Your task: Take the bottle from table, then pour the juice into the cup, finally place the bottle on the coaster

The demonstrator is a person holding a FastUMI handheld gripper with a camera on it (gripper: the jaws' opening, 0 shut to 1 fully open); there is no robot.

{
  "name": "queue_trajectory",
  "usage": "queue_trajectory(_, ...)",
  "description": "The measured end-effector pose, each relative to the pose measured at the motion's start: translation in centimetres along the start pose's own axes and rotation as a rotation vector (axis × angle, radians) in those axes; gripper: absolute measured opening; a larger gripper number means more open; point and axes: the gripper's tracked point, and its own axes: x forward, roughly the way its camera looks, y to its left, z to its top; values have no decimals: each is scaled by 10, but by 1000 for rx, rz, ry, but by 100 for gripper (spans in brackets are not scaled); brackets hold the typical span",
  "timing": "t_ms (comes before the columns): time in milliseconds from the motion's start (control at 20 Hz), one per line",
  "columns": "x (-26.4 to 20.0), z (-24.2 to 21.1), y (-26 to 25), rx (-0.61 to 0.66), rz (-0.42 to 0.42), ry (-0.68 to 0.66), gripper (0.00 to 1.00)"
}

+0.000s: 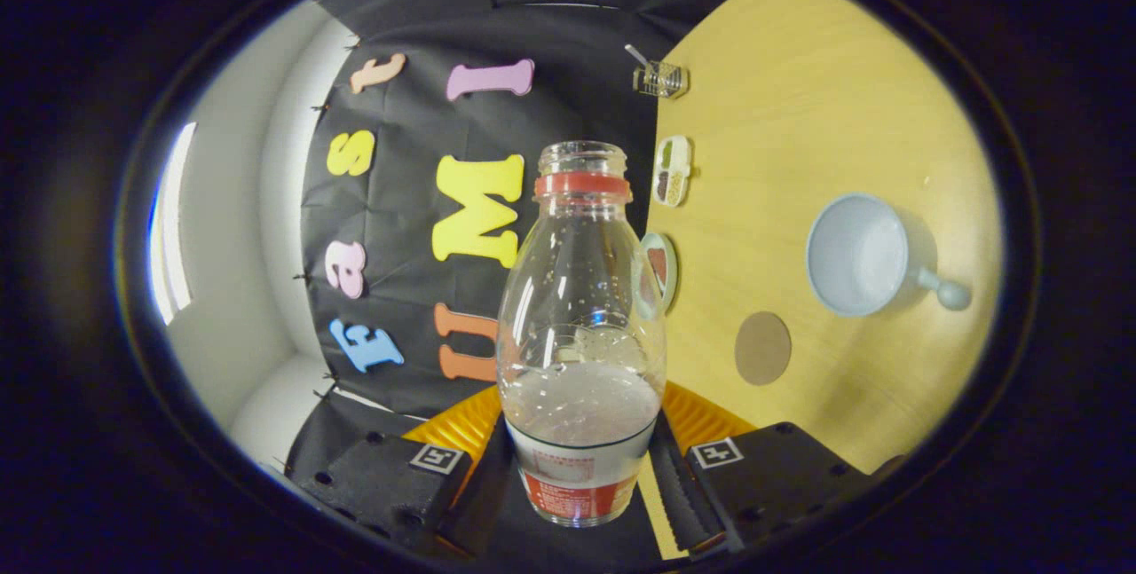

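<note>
A clear open bottle [581, 326] with a red neck ring and a red-and-white label sits between my fingers, and the gripper [579, 459] is shut on its lower body. Whitish liquid lies pooled in the lower part of the bottle. The view is rolled sideways, so the wooden table [825, 113] stands upright beyond the bottle. A pale blue cup [859, 255] with a knobbed handle rests on that table, its mouth facing me, well off to one side of the bottle's neck. A round brown coaster [762, 348] lies on the table between the cup and my fingers.
Along the table's far edge stand a small clear glass container [660, 78], a white divided dish [672, 170] and a round plate [661, 268] partly hidden behind the bottle. The booth's black cloth wall rises behind them.
</note>
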Motion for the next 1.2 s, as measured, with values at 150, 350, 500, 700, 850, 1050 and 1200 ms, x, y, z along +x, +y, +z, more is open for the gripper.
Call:
queue_trajectory(150,-1,4,-9,-130,-50,-15,78)
queue_trajectory(350,-8,23,-12,-397,-130,-59,79)
queue_trajectory(500,-21,36,5,-623,-145,-129,79)
queue_trajectory(700,-12,37,22,-798,-83,-199,79)
queue_trajectory(850,0,32,11,-926,-106,-210,79)
queue_trajectory(1050,4,39,5,-1151,-176,-275,79)
queue_trajectory(1200,12,40,10,-1253,-164,-316,80)
